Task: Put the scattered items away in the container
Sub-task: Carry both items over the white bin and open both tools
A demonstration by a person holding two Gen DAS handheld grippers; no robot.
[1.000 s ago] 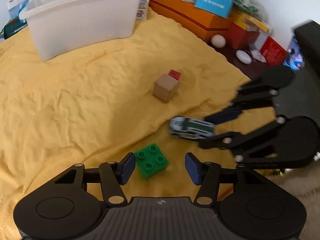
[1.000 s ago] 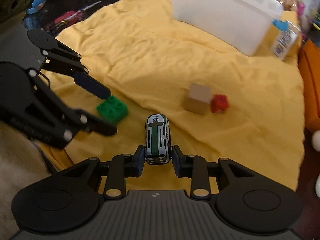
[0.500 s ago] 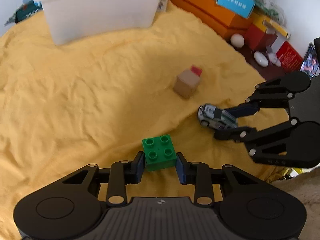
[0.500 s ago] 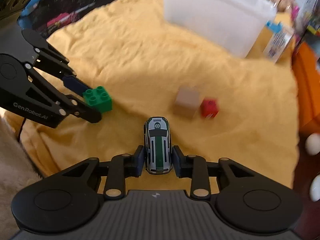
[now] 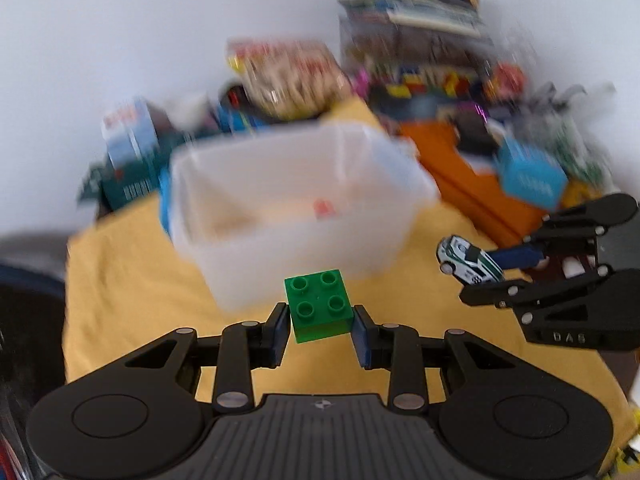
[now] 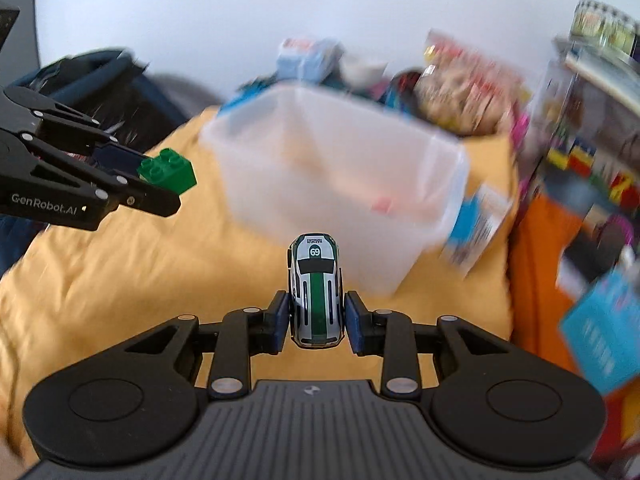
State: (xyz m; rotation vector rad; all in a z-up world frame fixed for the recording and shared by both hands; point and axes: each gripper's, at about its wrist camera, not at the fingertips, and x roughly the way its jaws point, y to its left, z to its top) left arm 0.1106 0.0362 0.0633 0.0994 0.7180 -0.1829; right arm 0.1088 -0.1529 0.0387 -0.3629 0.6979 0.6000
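My left gripper (image 5: 320, 326) is shut on a green brick (image 5: 319, 306) and holds it in the air, short of the white plastic container (image 5: 280, 248). My right gripper (image 6: 316, 318) is shut on a white and green toy car (image 6: 316, 292), numbered 69, also lifted and short of the container (image 6: 400, 264). In the left wrist view the right gripper (image 5: 480, 280) with the car (image 5: 468, 264) is to the right. In the right wrist view the left gripper (image 6: 160, 188) with the brick (image 6: 168, 170) is to the left. Something small and red lies blurred inside the container (image 5: 324, 208).
A yellow cloth (image 6: 120, 264) covers the surface under both grippers. An orange box (image 5: 472, 184) and a blue box (image 5: 532, 180) lie to the right of the container. Blurred packets and boxes (image 5: 288, 76) are piled behind it against a white wall.
Both grippers have lifted off the cloth with their toys and moved forward toward the container, which is now much closer. The left gripper closed on the green brick a second ago.
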